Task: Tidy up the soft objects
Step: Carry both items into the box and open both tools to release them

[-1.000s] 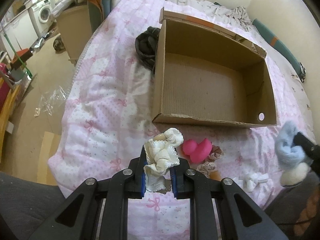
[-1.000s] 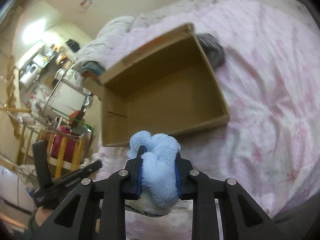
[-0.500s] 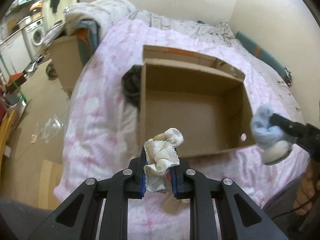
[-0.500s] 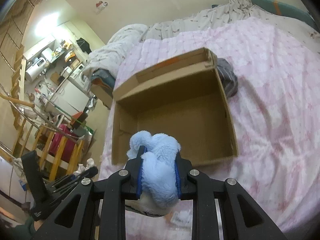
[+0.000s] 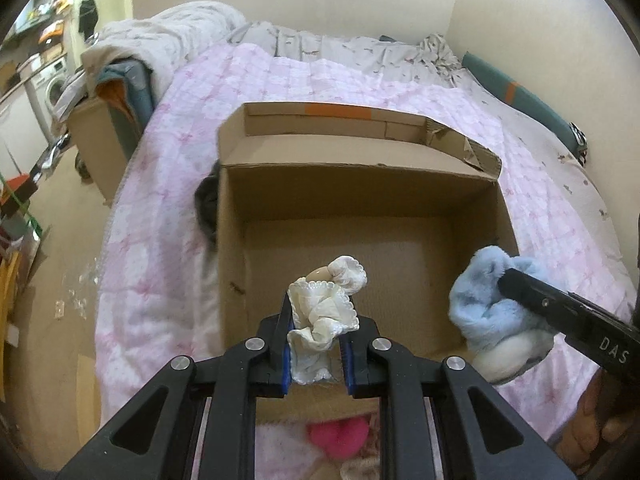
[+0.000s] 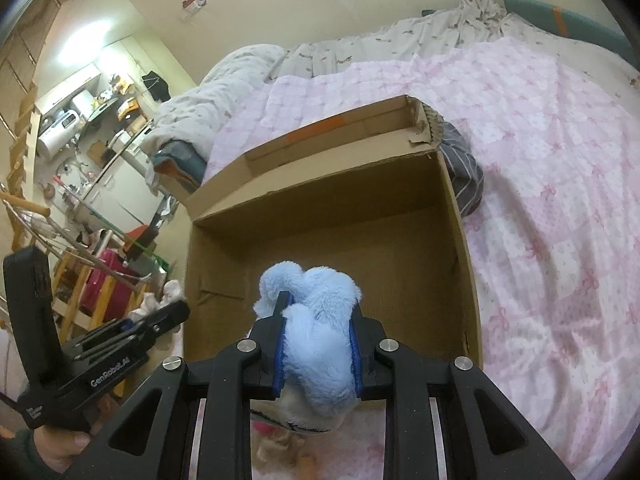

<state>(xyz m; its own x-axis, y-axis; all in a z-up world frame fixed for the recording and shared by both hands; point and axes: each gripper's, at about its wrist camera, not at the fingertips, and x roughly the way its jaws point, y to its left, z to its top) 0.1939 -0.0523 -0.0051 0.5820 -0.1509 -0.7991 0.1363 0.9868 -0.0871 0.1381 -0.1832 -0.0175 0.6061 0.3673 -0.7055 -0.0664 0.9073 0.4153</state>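
White frilly cloth sits lower centre of the left view, clamped in the left claw over the cardboard box. Blue plush, bottom centre of the right view, is pinched in the right claw above the box's near edge. Box rests mid-frame on the pink bed.

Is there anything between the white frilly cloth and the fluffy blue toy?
Nothing. In the left wrist view, only the bare floor of the cardboard box shows between the white cloth and the blue toy.
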